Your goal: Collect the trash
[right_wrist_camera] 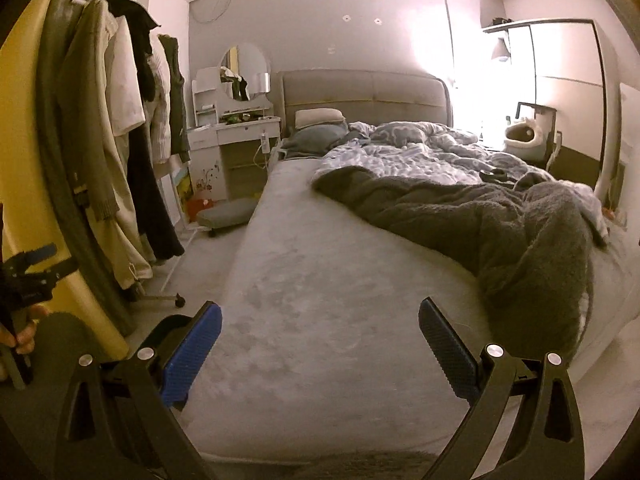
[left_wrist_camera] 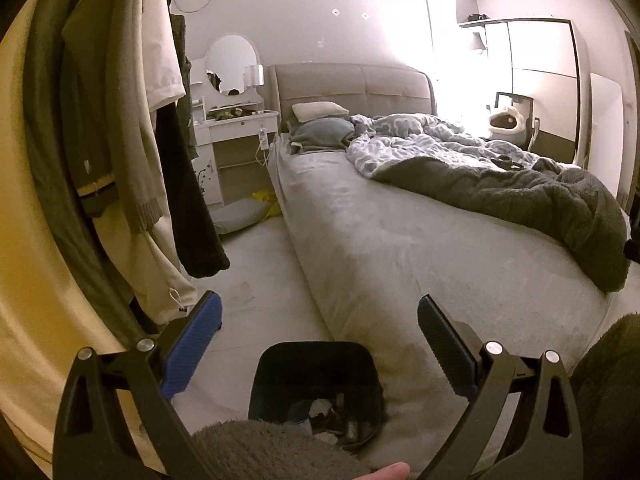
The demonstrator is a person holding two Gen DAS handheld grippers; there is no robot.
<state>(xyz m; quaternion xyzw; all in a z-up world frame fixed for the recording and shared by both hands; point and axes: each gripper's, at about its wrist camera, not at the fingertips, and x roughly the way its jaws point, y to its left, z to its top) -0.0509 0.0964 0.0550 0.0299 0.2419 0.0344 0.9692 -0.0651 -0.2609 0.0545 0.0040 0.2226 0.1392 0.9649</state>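
Below, dark bin (left_wrist_camera: 316,376) holds seemingly paper scraps; left gripper (left_wrist_camera: 320,312), right gripper (right_wrist_camera: 320,314) gape empty

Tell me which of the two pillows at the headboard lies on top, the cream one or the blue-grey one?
The cream pillow lies on top, leaning against the headboard. The larger blue-grey pillow lies flat beneath and in front of it.

A narrow strip of floor (left_wrist_camera: 256,264) runs between the bed (left_wrist_camera: 400,240) and the hanging clothes (left_wrist_camera: 120,140), free until a grey cushion (right_wrist_camera: 226,211) near the dresser (right_wrist_camera: 236,136). The near half of the mattress is bare; a rumpled blanket (right_wrist_camera: 500,224) blocks the far half. A dark bin (left_wrist_camera: 316,384) stands against the bed's corner.
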